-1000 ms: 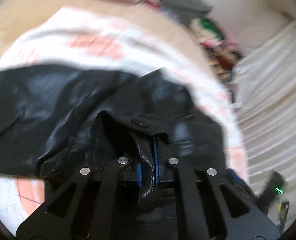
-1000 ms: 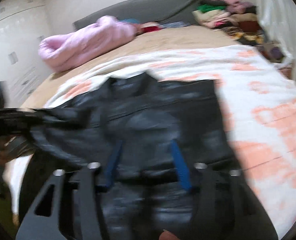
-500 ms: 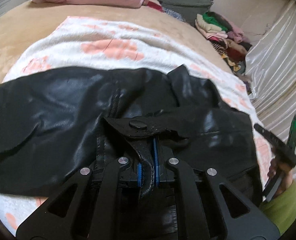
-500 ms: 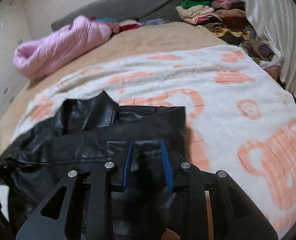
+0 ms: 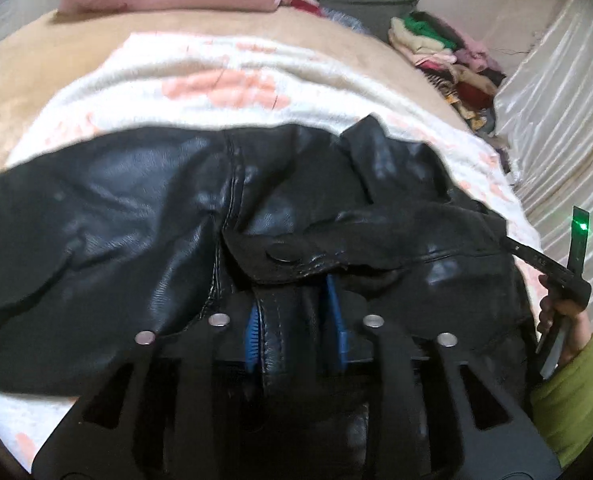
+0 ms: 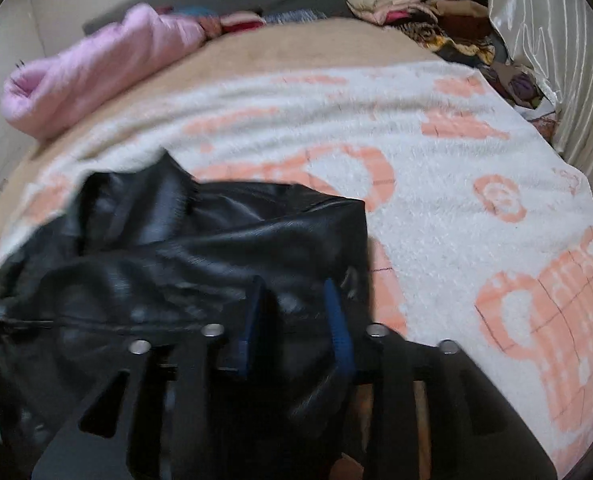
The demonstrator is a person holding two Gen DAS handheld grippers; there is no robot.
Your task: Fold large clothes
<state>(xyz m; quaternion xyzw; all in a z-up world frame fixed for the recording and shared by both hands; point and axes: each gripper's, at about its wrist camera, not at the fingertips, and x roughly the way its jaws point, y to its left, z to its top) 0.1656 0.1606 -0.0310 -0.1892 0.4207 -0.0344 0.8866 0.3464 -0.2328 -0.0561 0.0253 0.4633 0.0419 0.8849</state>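
The left tongs (image 5: 296, 312) have just been opening: a black strap of the leather jacket (image 5: 128, 208) lies between the blue pads, against the left one only, so it is no longer pinched. The jacket is spread on the white and orange blanket (image 6: 456, 184) of the bed, a pink quilt (image 6: 96, 64) far behind. The right tongs (image 6: 296, 320) have also just been opening and stand apart over the jacket's edge, gripping nothing.
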